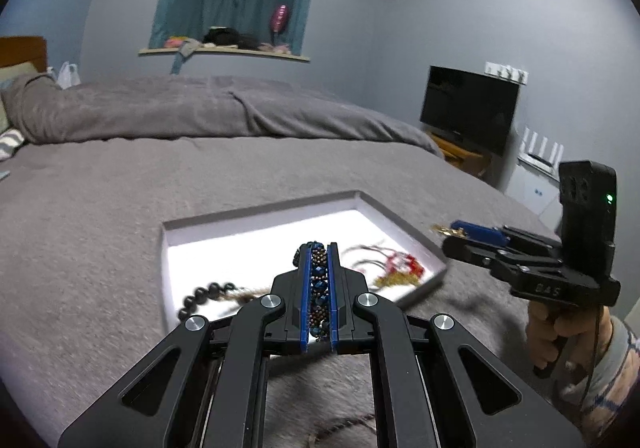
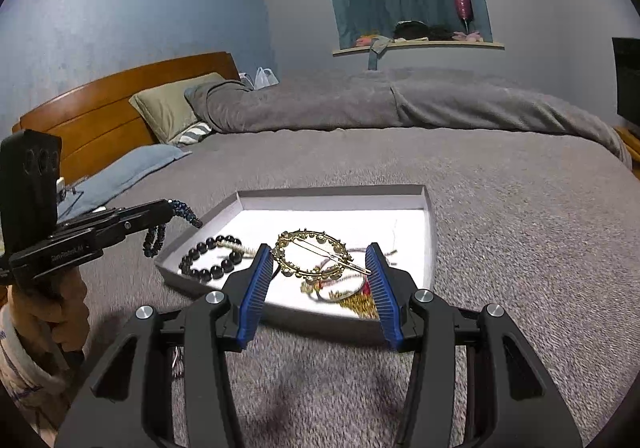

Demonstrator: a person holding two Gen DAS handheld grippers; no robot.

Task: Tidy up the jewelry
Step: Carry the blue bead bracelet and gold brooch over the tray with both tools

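Landmark: shallow grey cardboard tray with a white floor [image 2: 430, 232], lying flat on the grey fleece blanket of the bed [image 2: 520, 216].
Left tongs [image 1: 320, 248]: closed down to a narrow gap on a dark blue and bronze beaded bracelet [image 1: 319, 288]; the beads fill the gap between the blue pads. In the right wrist view these tongs [image 2: 170, 205] stand just outside the tray's left edge, above the blanket, with the bracelet's loop [image 2: 158, 236] hanging below the tips.
Right tongs [image 2: 320, 260]: about half open, pads pressing on the two ends of a gold ring-shaped hair clip with pale stones and a straight pin across it [image 2: 310, 254]; the clip is held over the tray's near half. In the left wrist view these tongs [image 1: 460, 231] sit at the tray's right edge; the clip [image 1: 442, 229] shows only as a gold glint at the tips.
Tray contents, left part: black round-bead bracelet [image 2: 212, 258] lying on the white floor.
Tray contents, near right part: a tangle of red and gold pieces [image 2: 352, 298], blurred; separate items cannot be told apart.
Hands: the left hand [image 2: 60, 312] grips its handle left of the tray; the right hand [image 1: 560, 332] grips its handle right of the tray.
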